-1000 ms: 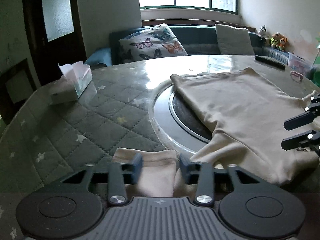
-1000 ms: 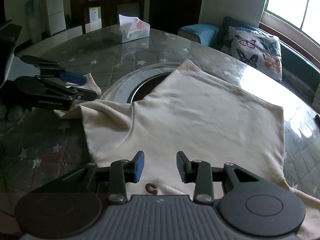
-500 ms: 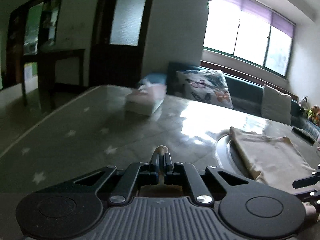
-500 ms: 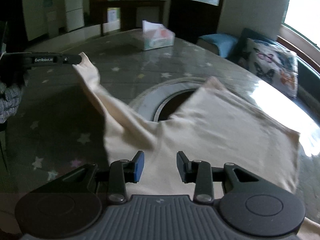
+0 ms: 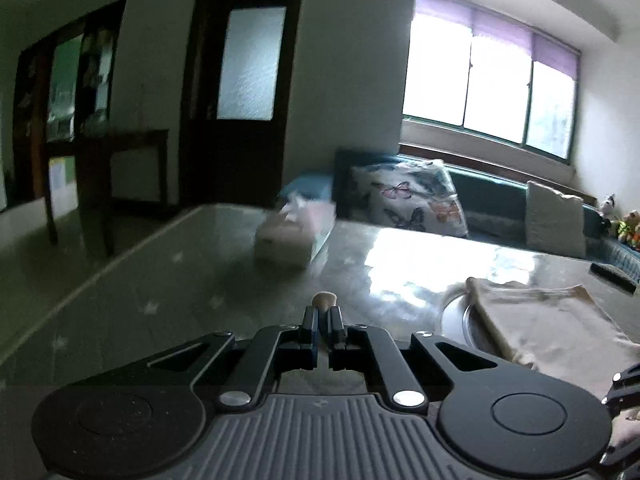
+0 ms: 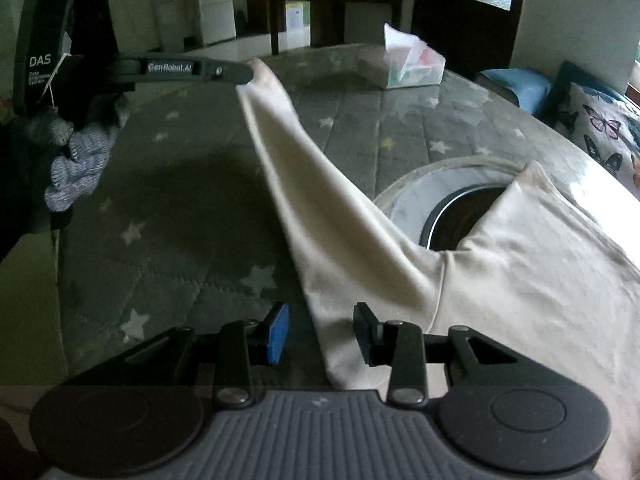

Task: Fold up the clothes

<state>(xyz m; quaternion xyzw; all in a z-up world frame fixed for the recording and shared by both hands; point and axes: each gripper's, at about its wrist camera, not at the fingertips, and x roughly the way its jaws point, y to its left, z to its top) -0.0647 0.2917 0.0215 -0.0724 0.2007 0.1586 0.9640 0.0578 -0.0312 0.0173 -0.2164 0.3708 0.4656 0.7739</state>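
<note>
The left gripper [image 6: 250, 73] is clamped on the cream garment's sleeve [image 6: 304, 184], lifted off the table [image 6: 192, 184], while the right gripper [image 6: 320, 334] hangs apart over its near edge.

Dim room; daylight from the window [image 5: 492, 80] glares off the table [image 5: 420, 264] (edges bowed, tissue box [image 5: 292, 236] blurred).

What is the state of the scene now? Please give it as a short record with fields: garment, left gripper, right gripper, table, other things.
garment: cream shirt, body flat on the table, one sleeve lifted and stretched
left gripper: shut on the sleeve end
right gripper: open, fabric edge between its jaws, not pinched
table: grey quilted cover with stars, round inset ring
other things: tissue box at the far side
</note>
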